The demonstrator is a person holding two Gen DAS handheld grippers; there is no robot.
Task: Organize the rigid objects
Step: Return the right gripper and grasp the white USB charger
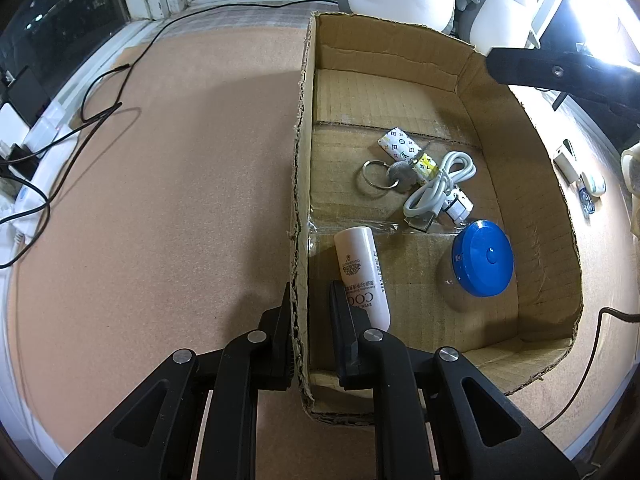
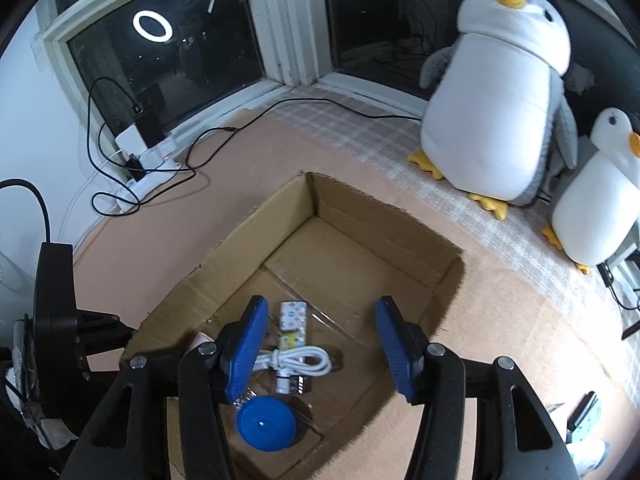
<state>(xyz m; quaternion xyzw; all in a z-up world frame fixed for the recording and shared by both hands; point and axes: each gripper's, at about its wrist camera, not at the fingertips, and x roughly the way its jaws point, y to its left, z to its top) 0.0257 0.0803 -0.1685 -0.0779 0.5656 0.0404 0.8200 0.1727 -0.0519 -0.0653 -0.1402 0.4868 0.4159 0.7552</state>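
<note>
An open cardboard box point(image 1: 392, 52) lies on the tan mat. My left gripper point(image 1: 311, 300) is shut on the box's left wall, one finger outside, one inside. Inside the box are a white tube point(image 1: 362, 276) beside that inner finger, a blue round disc point(image 1: 482, 258), a coiled white USB cable point(image 1: 438, 190), a key ring point(image 1: 376, 176) and a small patterned white case point(image 1: 400, 146). My right gripper point(image 2: 320, 308), with blue pads, hangs open over the box point(image 2: 384, 220) with nothing between its fingers. The blue disc point(image 2: 266, 424) and cable point(image 2: 296, 362) lie below it.
Two plush penguins point(image 2: 496, 100) point(image 2: 600, 196) stand behind the box to the right. A power strip with plugs and black cables point(image 2: 148, 152) sits by the window at the left. Small items point(image 1: 588, 188) lie on the mat right of the box.
</note>
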